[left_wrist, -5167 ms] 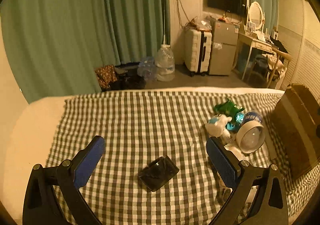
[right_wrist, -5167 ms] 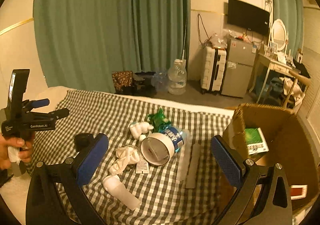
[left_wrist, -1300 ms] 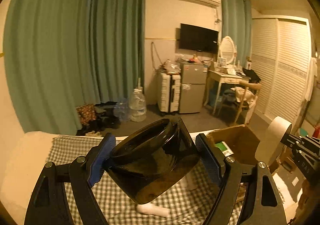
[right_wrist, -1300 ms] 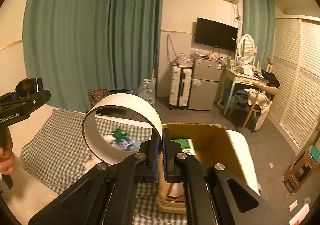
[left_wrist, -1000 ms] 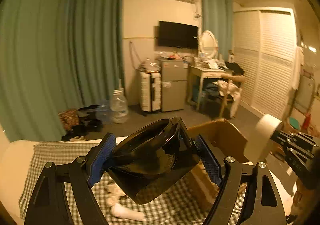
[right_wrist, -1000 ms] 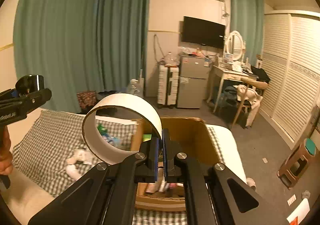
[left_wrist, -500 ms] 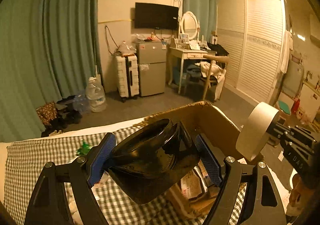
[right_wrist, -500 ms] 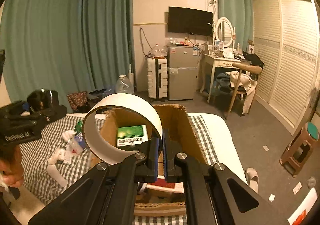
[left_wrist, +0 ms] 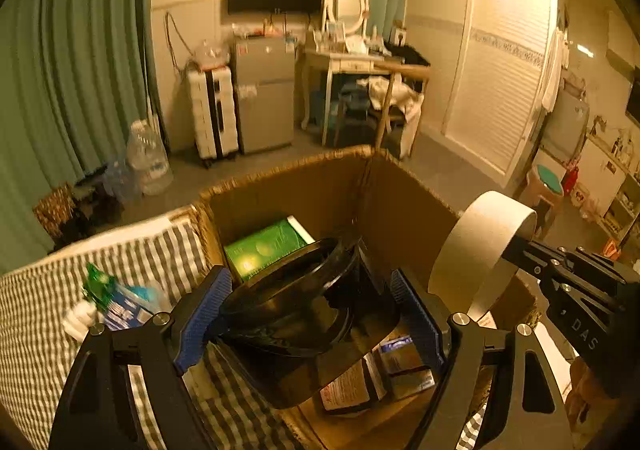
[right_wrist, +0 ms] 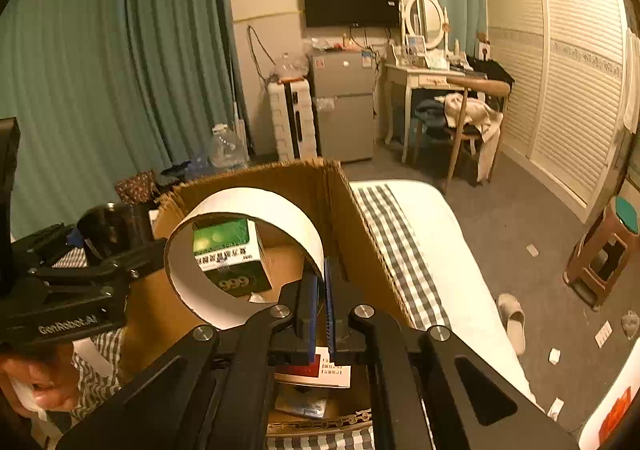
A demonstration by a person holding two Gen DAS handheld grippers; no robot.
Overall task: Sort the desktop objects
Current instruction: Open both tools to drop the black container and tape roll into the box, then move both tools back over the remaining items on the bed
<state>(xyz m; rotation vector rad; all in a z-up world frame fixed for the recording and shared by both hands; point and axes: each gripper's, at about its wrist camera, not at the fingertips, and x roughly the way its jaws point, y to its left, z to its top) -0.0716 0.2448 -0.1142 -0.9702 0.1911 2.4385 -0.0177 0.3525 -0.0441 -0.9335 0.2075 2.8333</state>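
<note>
My left gripper [left_wrist: 308, 282] is shut on a glossy black tub [left_wrist: 296, 314], its blue pads [left_wrist: 204, 310] pressing both sides. The tub hangs tilted over the left part of an open cardboard box [left_wrist: 304, 178]. My right gripper [right_wrist: 320, 274] pinches the wall of a white tape ring [right_wrist: 256, 202] above the same box [right_wrist: 360, 234]; its jaws are opening slightly, with the ring's wall still between the pads. Inside the box lie a green carton [right_wrist: 224, 238] and some printed packets. The left wrist view shows the ring [left_wrist: 476, 246] at the right, over the box's right wall.
Left of the box, a checked cloth [left_wrist: 32, 310] carries a green packet and a blue-labelled bottle [left_wrist: 108, 290]. A person's hand [right_wrist: 44, 382] grips the left tool's handle. On the floor to the right are a stool [right_wrist: 612, 254] and a slipper [right_wrist: 512, 318].
Five seconds ago both grippers stood open over the cloth. Over the last second both have sunk and moved toward the box, each carrying its object, and the box interior now fills the view.
</note>
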